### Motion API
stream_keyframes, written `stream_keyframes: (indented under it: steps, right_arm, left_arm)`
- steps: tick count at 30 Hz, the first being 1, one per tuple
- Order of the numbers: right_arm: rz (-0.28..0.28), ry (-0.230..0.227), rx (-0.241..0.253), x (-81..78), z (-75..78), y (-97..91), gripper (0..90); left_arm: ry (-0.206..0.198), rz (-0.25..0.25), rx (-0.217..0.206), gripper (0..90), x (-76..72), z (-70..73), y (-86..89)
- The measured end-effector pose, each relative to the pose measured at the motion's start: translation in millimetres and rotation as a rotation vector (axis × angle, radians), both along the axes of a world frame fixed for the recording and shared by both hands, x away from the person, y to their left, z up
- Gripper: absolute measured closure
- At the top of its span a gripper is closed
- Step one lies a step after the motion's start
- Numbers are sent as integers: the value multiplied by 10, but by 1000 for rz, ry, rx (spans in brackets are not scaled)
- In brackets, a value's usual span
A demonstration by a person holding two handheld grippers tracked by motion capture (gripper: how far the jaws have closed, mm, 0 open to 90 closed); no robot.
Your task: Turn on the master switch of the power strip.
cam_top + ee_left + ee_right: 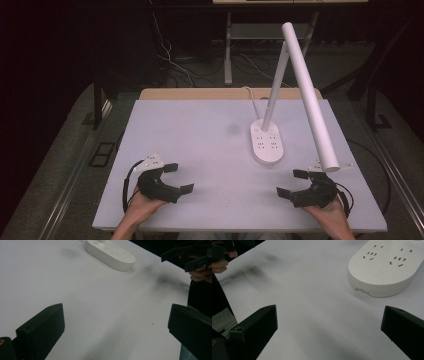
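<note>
The left gripper [178, 178] sits near the front edge of the table [200, 130] at about 7 o'clock, held from below by the person's left hand [142, 205]. Its jaws stand wide apart with nothing between them; in the left gripper view they frame bare white tabletop. The right gripper [292, 183] rests at about 5 o'clock, in the right hand [330, 215], jaws likewise spread wide and empty, touching no object. The white desk lamp [300, 85] stands toward 1 o'clock of the table's middle: its oval base [268, 143], with socket slots on top, lies just beyond the right gripper at its 11 o'clock, well apart from the left one. The lamp's long tube head slants down, its lower end hanging just above the right gripper.
</note>
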State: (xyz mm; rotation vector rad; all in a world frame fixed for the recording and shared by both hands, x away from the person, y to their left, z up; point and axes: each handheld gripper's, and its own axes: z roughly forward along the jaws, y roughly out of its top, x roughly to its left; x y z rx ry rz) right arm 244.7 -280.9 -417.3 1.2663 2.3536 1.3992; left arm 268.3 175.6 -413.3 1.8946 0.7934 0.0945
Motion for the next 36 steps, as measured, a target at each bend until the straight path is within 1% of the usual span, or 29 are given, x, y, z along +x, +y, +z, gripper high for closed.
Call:
stream_keyframes:
  steps: [4, 7, 9, 13, 21, 26, 29, 30, 31, 36]
  right_arm:
    - [-2, -3, 3, 0, -3, -11, 2]
    - [-5, -2, 6, 1, -3, -20, 2]
    - [-6, -1, 7, -1, -3, -26, 2]
    - [-6, 0, 6, -3, -3, -27, 2]
    - [-5, -12, 5, -11, 9, -29, 2]
    - [-6, -9, 6, -12, 7, -32, 2]
    - [-3, -3, 8, -15, 7, -26, 2]
    - [-2, -9, 5, -8, 2, -25, 2]
    - [-3, -9, 5, -7, -1, -22, 2]
    - [1, -8, 2, -9, -1, -20, 2]
  left_arm:
    - [8, -12, 15, 0, 52, 32, -43]
    - [12, -34, 41, 0, 113, 72, -90]
    - [13, -40, 51, 0, 139, 95, -108]
    - [14, -48, 58, 0, 188, 137, -131]
    - [14, -68, 71, 0, 276, 205, -189]
    - [8, -78, 78, 0, 340, 253, -237]
    - [6, -90, 93, 0, 382, 288, -287]
    - [6, -90, 93, 0, 382, 288, -287]
    - [5, -94, 103, 0, 405, 309, -311]
    - [-1, -98, 113, 0, 456, 355, -349]
